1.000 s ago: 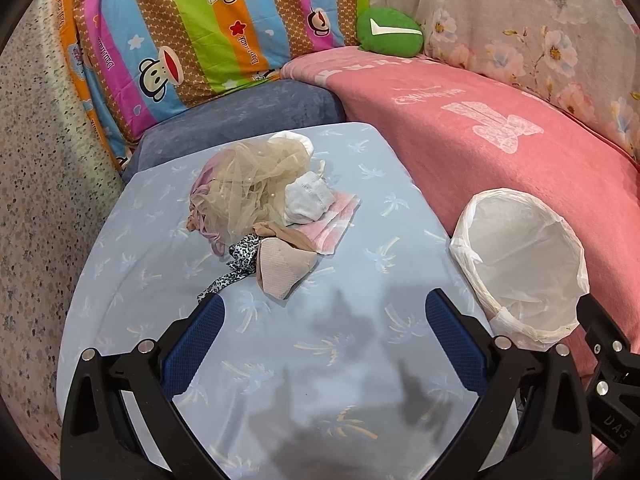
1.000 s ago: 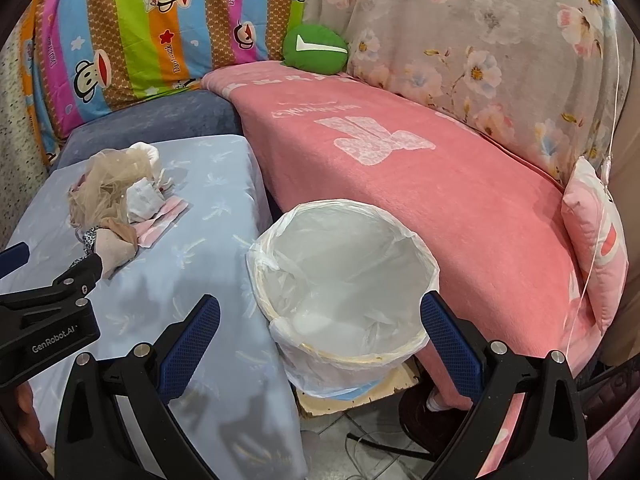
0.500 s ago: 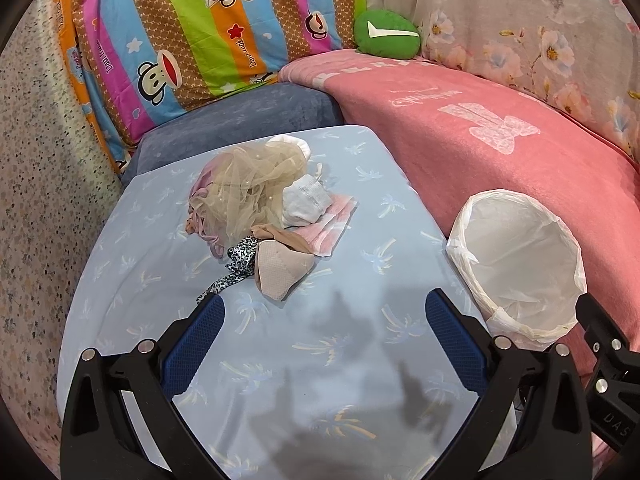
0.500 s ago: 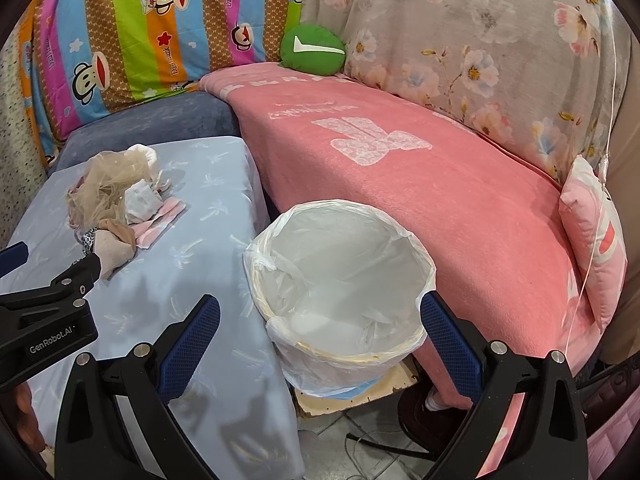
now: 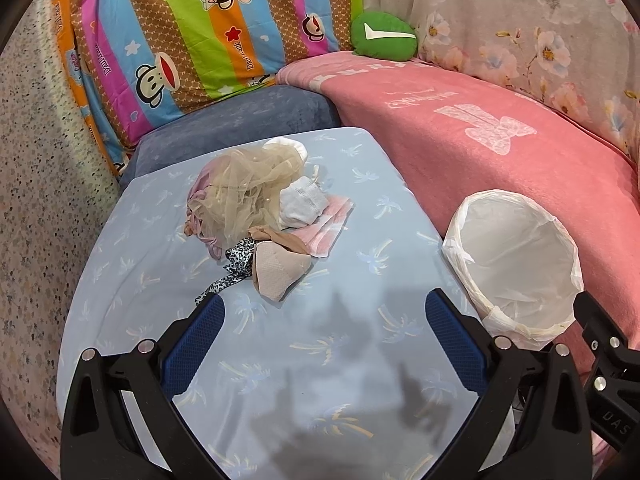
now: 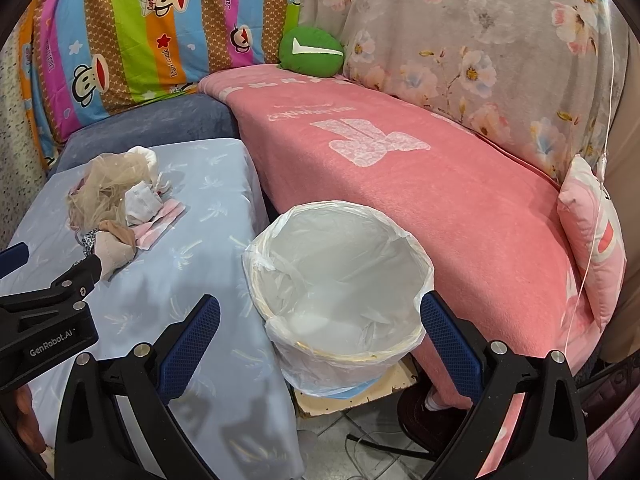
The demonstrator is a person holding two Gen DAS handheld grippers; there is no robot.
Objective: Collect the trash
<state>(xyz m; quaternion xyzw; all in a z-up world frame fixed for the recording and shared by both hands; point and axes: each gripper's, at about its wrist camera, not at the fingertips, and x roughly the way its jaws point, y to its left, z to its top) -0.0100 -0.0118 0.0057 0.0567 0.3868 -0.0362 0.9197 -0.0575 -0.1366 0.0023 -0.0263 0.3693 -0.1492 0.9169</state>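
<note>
Both claws apart above the trash pile.
Left claw [image 5: 322, 322], right claw [image 6: 320, 320] empty; trash pile [image 5: 260, 216] runs far-left to near-right; scene barely changed; bin [image 6: 340, 264] right.

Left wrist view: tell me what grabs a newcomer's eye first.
A tangled heap of trash, topped by beige netting, lies mid-table on the pale blue cloth. To its right a white-lined bin stands empty against the pink sofa cover. Behind, a striped monkey-print cloth blazes.

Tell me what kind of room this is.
Probably a home living room or bedroom corner: a sofa under a pink blanket, a cartoon-print cover behind it, a low table in a blue cloth and a lined trash bin beside it.
</note>
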